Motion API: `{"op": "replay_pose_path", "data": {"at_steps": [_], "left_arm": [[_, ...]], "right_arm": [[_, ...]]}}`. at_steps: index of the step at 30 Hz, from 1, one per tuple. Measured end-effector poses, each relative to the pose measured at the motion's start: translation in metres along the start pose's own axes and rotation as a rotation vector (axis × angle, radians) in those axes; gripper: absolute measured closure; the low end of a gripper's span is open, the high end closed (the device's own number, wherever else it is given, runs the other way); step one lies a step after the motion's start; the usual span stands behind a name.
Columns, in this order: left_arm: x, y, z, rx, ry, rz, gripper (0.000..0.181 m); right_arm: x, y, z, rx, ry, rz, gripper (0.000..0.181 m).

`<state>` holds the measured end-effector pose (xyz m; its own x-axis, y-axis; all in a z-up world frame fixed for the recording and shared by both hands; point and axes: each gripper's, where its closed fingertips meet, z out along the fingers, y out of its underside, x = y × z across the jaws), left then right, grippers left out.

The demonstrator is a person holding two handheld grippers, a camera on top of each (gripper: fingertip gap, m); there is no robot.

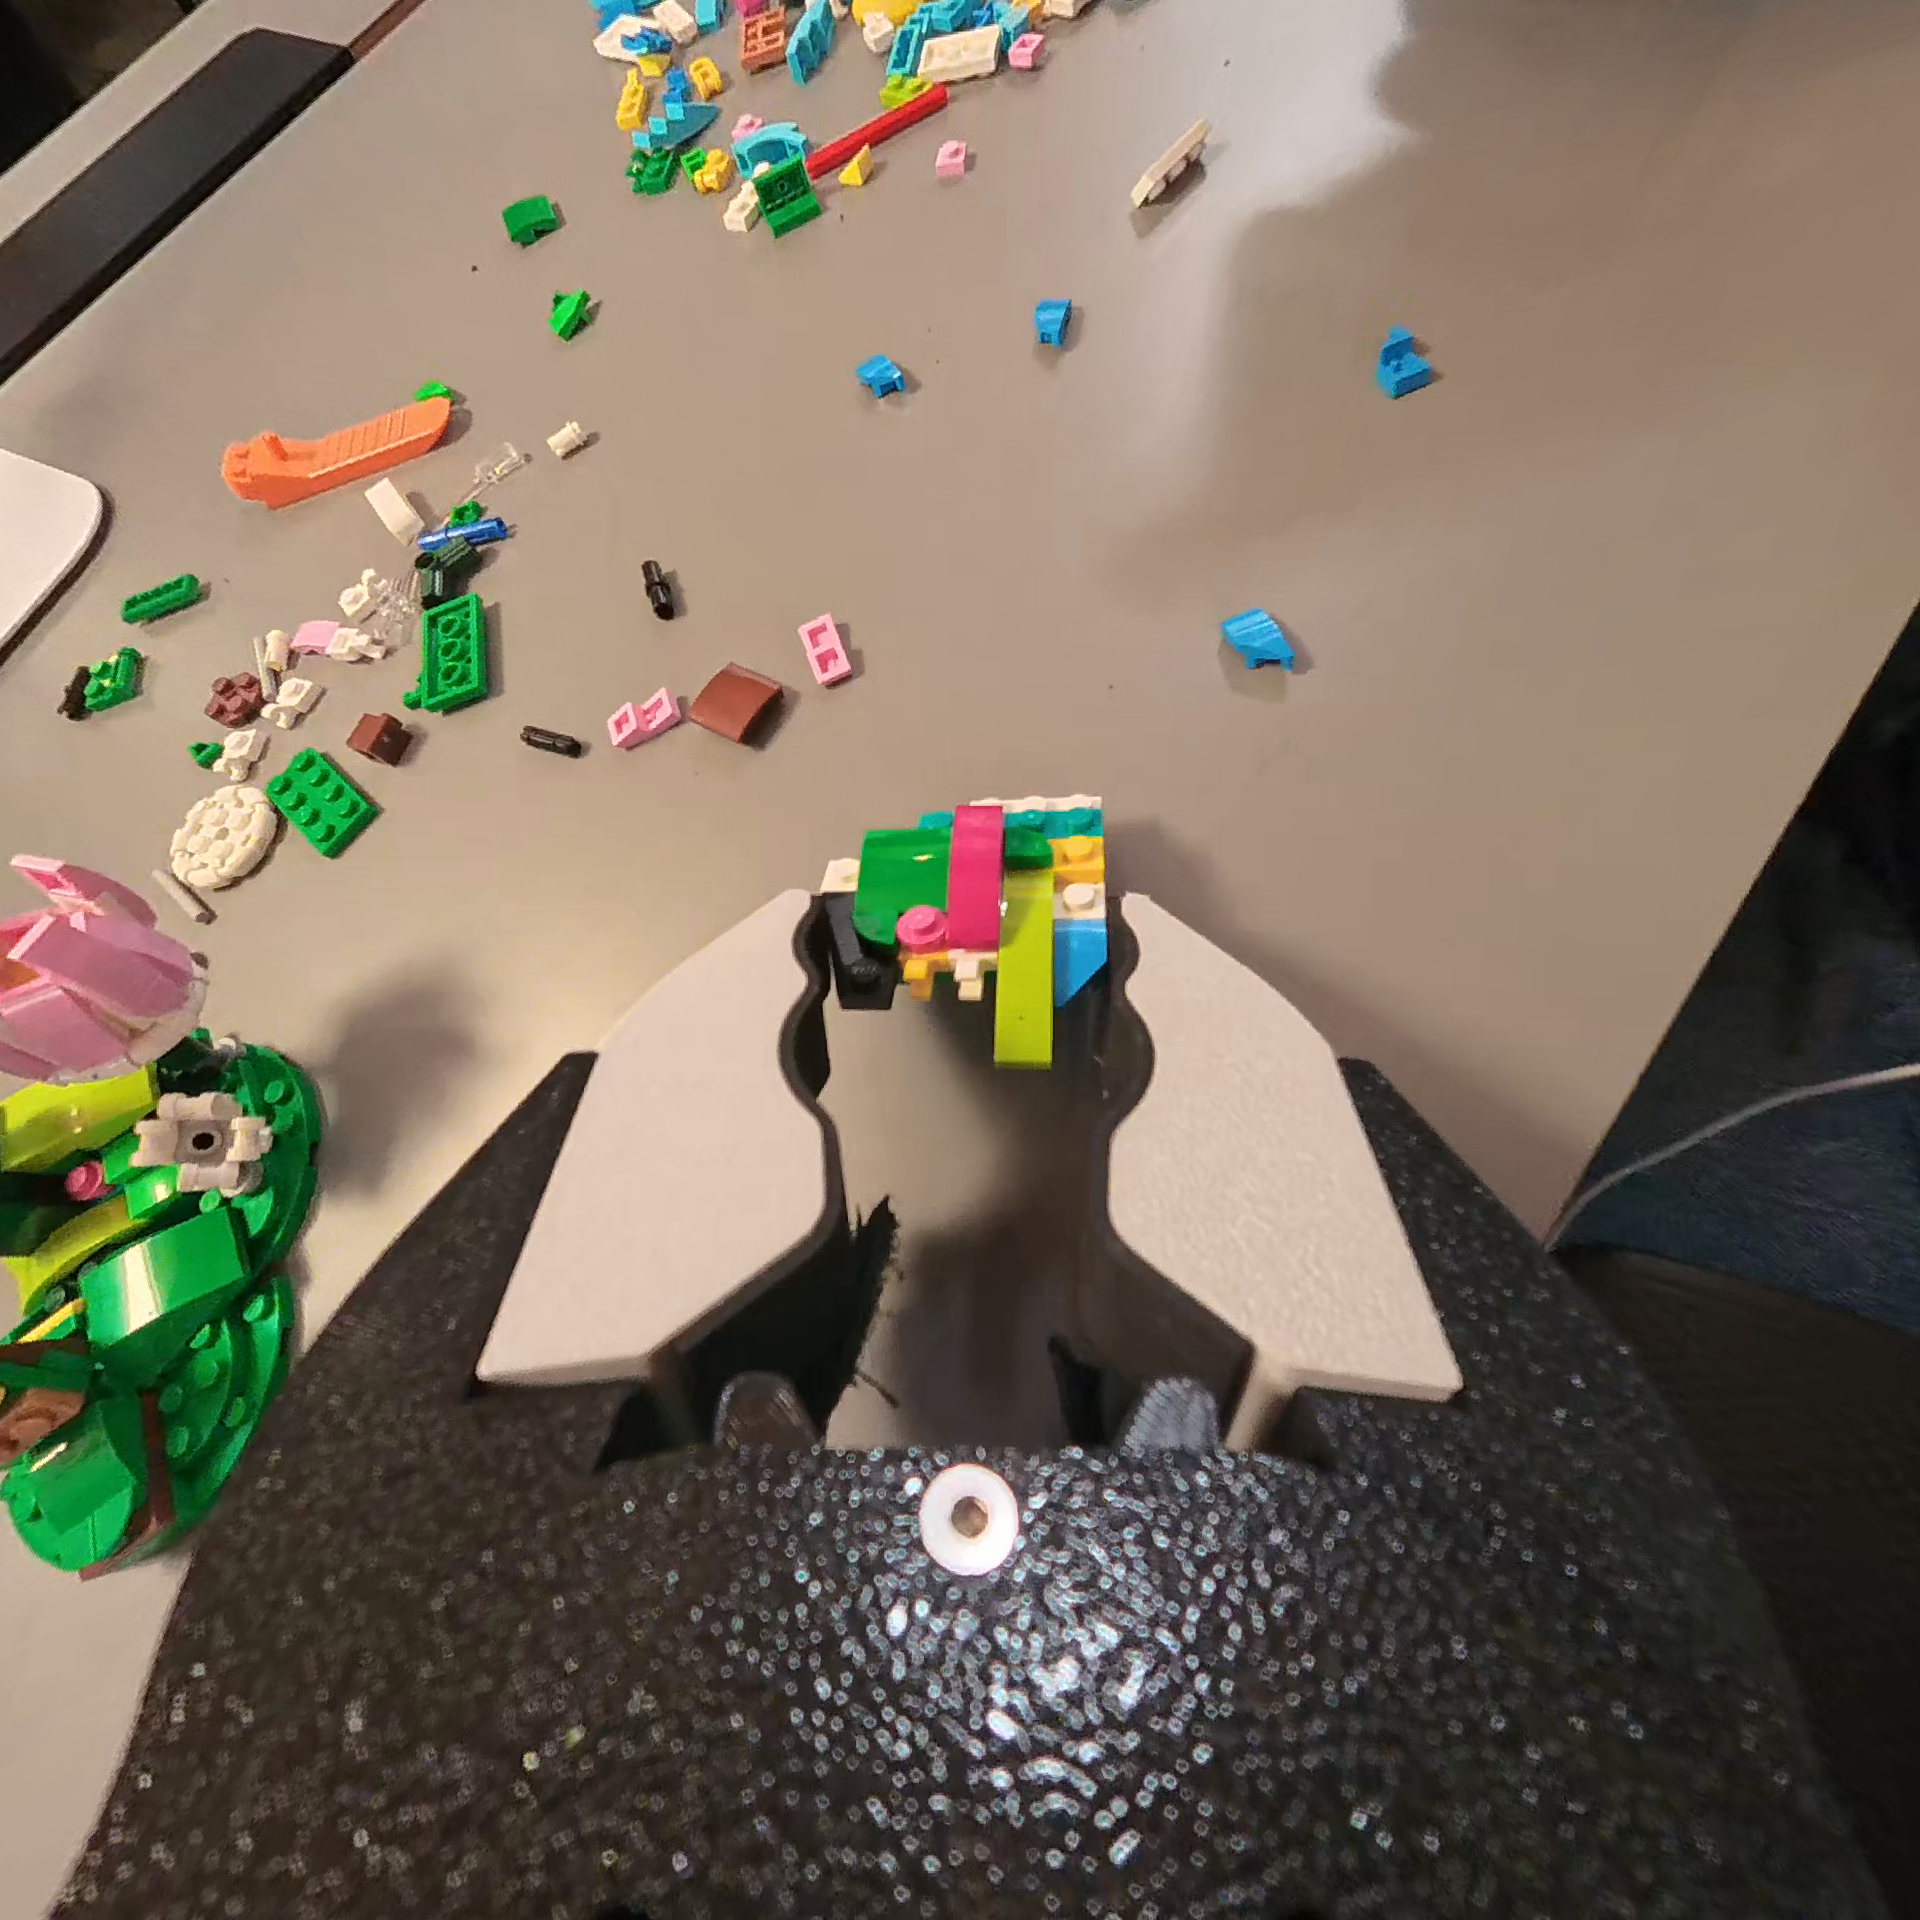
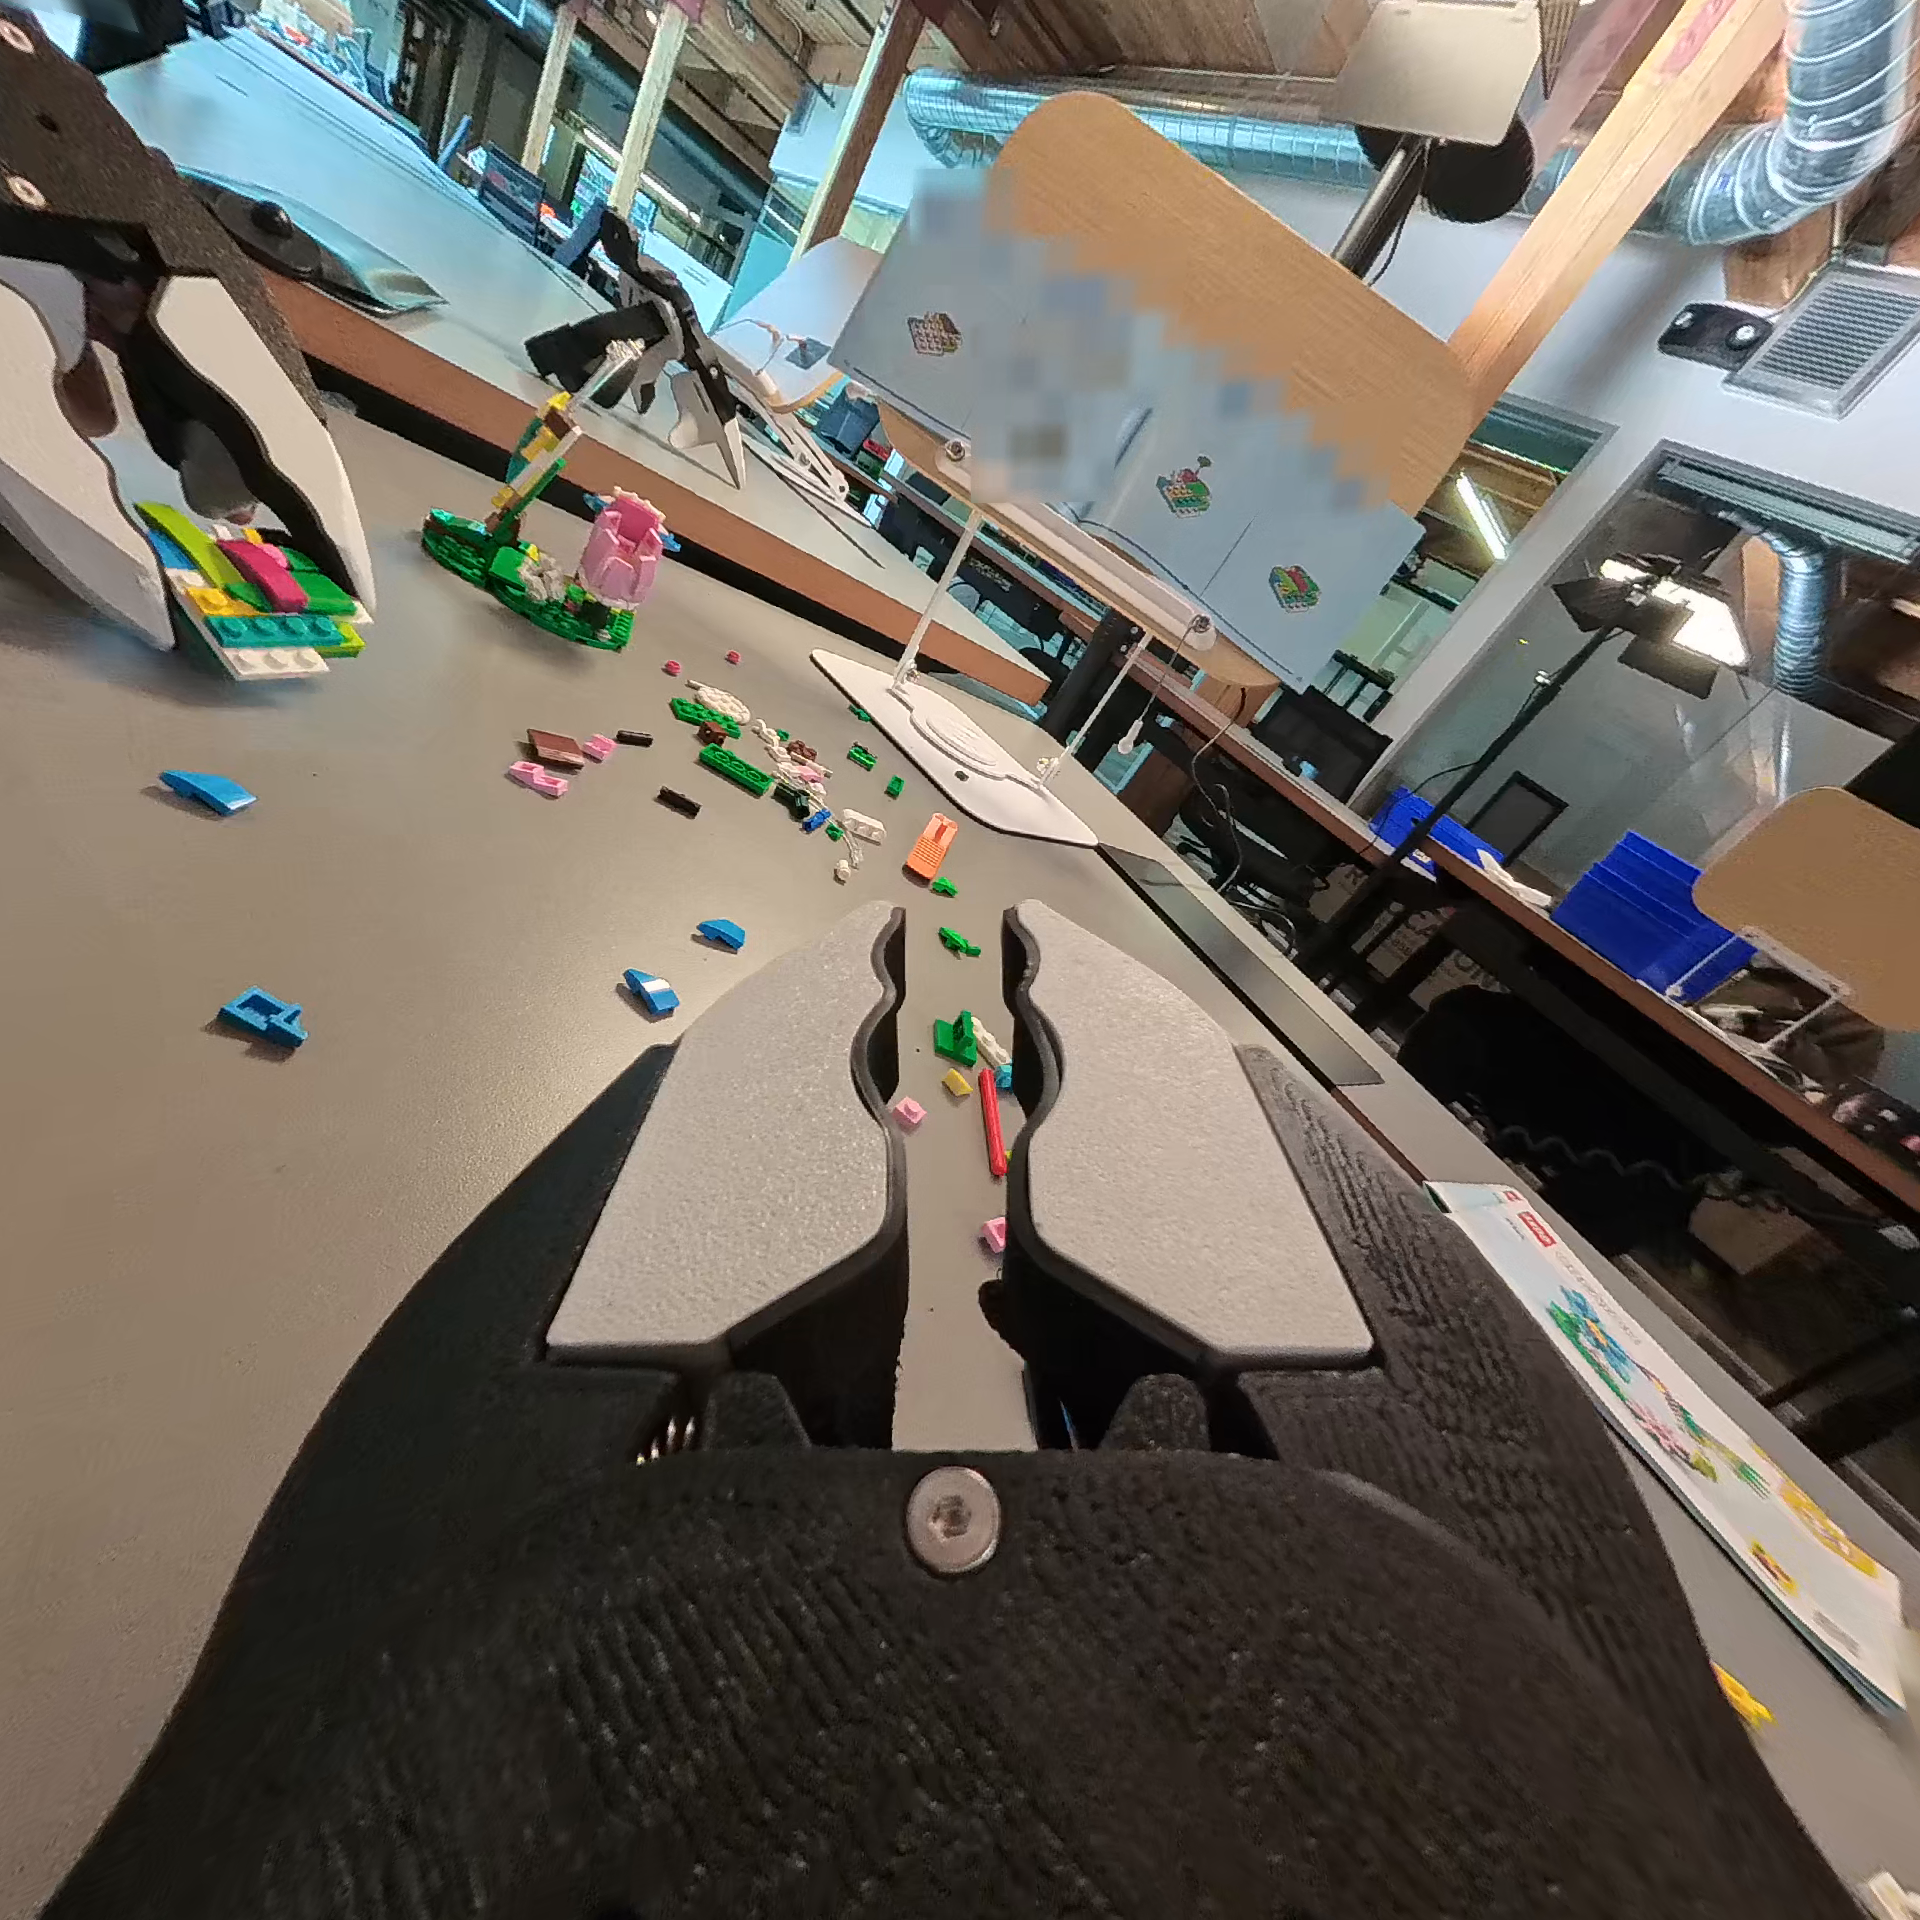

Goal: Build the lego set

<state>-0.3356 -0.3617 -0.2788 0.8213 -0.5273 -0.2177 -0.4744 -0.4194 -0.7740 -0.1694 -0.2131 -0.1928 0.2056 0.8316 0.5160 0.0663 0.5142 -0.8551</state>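
Note:
My left gripper [image 1: 968, 904] is shut on a small multicolour lego assembly [image 1: 971, 914] made of green, magenta, lime, yellow and blue pieces on a white plate. It holds the assembly low over the grey table [image 1: 1039, 499]. In the right wrist view the left gripper [image 2: 260, 613] is at the far left with the assembly [image 2: 265, 608] between its fingers, its front edge on or just above the table. My right gripper [image 2: 953, 914] is empty, its jaws a narrow gap apart, low over loose pieces such as a red bar [image 2: 992, 1132] and a green piece [image 2: 954, 1037].
A finished green base with a pink flower [image 1: 125, 1195] stands to the left [image 2: 582, 561]. An orange brick separator [image 1: 332, 452], scattered blue pieces [image 1: 1257, 636] and a loose pile [image 1: 810, 62] lie ahead. There is a white page stand [image 2: 966, 748] and a booklet [image 2: 1683, 1434]. The table edge [image 1: 1766, 831] is close on the right. It is some 25 centimetres from my left tips to the orange brick separator [image 1: 332, 452].

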Motion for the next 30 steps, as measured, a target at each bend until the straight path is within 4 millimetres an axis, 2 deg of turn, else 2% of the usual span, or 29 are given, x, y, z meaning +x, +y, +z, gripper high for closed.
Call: {"op": "replay_pose_path", "data": {"at_steps": [17, 24, 27, 30], "left_arm": [[-0.001, 0.001, 0.006, -0.051, 0.029, -0.008, 0.131], [0.001, -0.002, 0.007, -0.051, 0.055, -0.017, 0.124], [-0.016, -0.02, -0.015, 0.106, -0.014, -0.089, 0.125], [-0.045, -0.053, -0.057, 0.383, -0.158, -0.173, 0.127]], "right_arm": [[-0.003, 0.0, 0.001, -0.001, -0.014, -0.012, 0.166], [-0.002, 0.0, 0.001, 0.001, -0.012, -0.008, 0.166], [-0.001, 0.0, 0.0, 0.003, -0.004, -0.002, 0.166], [0.0, -0.002, 0.0, 0.013, 0.003, 0.004, 0.166]]}}
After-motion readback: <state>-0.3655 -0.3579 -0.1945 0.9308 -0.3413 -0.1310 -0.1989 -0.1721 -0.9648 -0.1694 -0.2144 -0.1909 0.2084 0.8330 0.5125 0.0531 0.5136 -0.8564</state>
